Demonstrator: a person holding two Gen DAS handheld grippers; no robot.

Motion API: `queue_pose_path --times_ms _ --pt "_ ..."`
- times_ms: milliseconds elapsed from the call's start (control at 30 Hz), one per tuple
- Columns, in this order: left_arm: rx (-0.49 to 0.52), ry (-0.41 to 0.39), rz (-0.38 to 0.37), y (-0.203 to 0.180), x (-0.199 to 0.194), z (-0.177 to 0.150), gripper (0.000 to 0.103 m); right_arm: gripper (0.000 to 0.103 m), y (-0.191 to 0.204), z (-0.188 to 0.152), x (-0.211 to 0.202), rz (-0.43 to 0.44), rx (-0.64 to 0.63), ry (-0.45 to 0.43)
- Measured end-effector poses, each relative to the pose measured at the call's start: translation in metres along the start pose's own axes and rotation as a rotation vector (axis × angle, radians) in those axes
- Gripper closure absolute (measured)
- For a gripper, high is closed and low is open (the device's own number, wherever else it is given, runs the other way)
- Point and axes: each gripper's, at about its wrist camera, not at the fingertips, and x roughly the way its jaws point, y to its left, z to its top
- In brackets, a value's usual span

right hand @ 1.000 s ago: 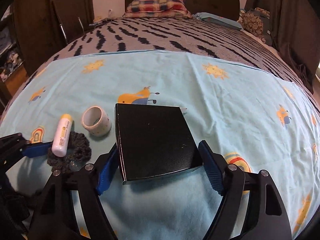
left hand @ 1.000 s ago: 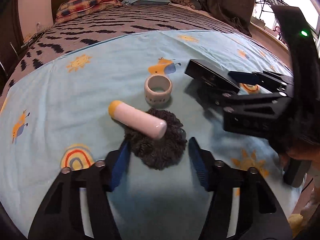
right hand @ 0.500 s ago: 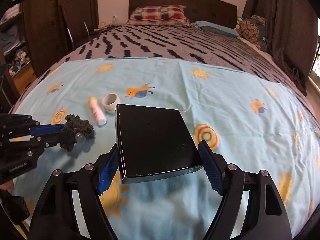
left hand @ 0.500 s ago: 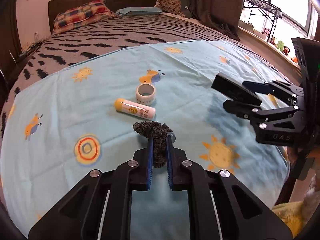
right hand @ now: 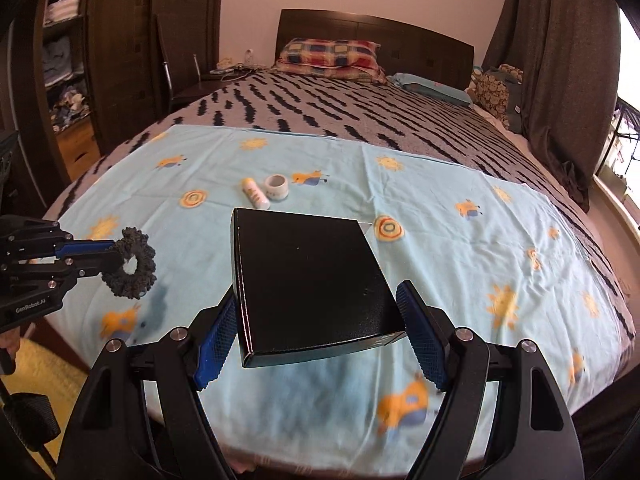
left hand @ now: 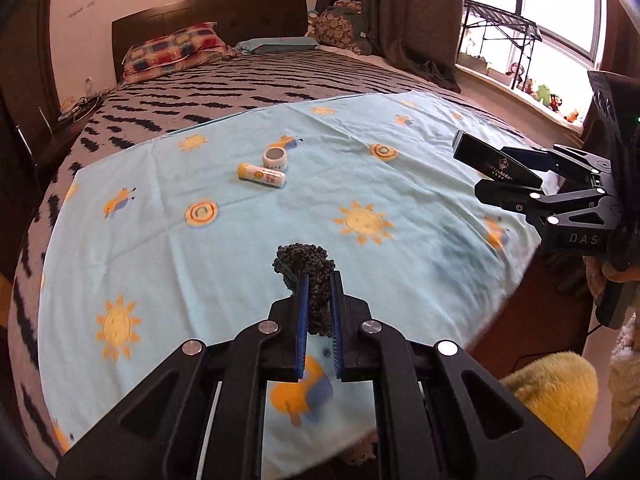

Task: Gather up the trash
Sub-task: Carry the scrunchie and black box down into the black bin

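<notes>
My left gripper (left hand: 319, 280) is shut on a dark grey knitted scrunchie (left hand: 306, 266) and holds it in the air above the near edge of the bed; it also shows in the right wrist view (right hand: 132, 266). My right gripper (right hand: 318, 308) is shut on a flat black box (right hand: 310, 280), held level above the blue sheet; the box shows in the left wrist view (left hand: 494, 164) at the right. A white tube with a yellow cap (left hand: 262, 175) and a small white roll (left hand: 275, 158) lie together on the sheet, far from both grippers.
The light blue sheet with suns and birds (left hand: 160, 264) covers the foot of a bed with a zebra-striped cover (right hand: 340, 108). A plaid pillow (right hand: 332, 58) lies by the headboard. A yellow fluffy rug (left hand: 552, 392) lies on the floor at right. A window sill with toys (left hand: 536, 92) is at the far right.
My left gripper closed on the scrunchie, lifted it off the sheet and pulled back toward the bed's foot. My right gripper with the black box also pulled back and up. The tube rolled off the scrunchie.
</notes>
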Motion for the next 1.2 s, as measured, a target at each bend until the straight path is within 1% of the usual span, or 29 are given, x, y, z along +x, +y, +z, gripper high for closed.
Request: queue_pose_path --times_ms 133,300,400,500,667,867,1033,1100,1200 --pt "-0.003 -0.003 -0.029 -0.015 -0.024 -0.029 0.094 0.026 0.012 -0.026 -0.029 0.029 0.013 -0.011" --pt "-0.018 0.010 -0.064 -0.030 -0.040 -0.065 0.094 0.026 0.032 -0.060 -0.054 0.070 0.016 -0.007" --pt "-0.032 0.025 -0.083 -0.038 -0.045 -0.087 0.094 0.026 0.040 -0.079 -0.060 0.106 0.052 0.008" --pt "-0.047 0.061 -0.103 -0.045 -0.043 -0.110 0.094 0.026 0.046 -0.101 -0.059 0.136 0.097 0.040" --pt "-0.087 0.154 -0.123 -0.052 -0.024 -0.152 0.094 0.026 0.061 -0.143 -0.044 0.185 0.159 0.127" --pt "-0.090 0.265 -0.131 -0.061 0.008 -0.193 0.094 0.026 0.079 -0.190 -0.005 0.230 0.210 0.271" --pt "-0.122 0.336 -0.124 -0.054 0.038 -0.215 0.094 0.026 0.088 -0.221 0.031 0.222 0.235 0.377" --pt "-0.132 0.359 -0.117 -0.051 0.048 -0.221 0.094 0.026 0.088 -0.229 0.045 0.212 0.252 0.408" --pt "-0.163 0.396 -0.130 -0.047 0.062 -0.229 0.094 0.026 0.087 -0.239 0.065 0.205 0.288 0.441"
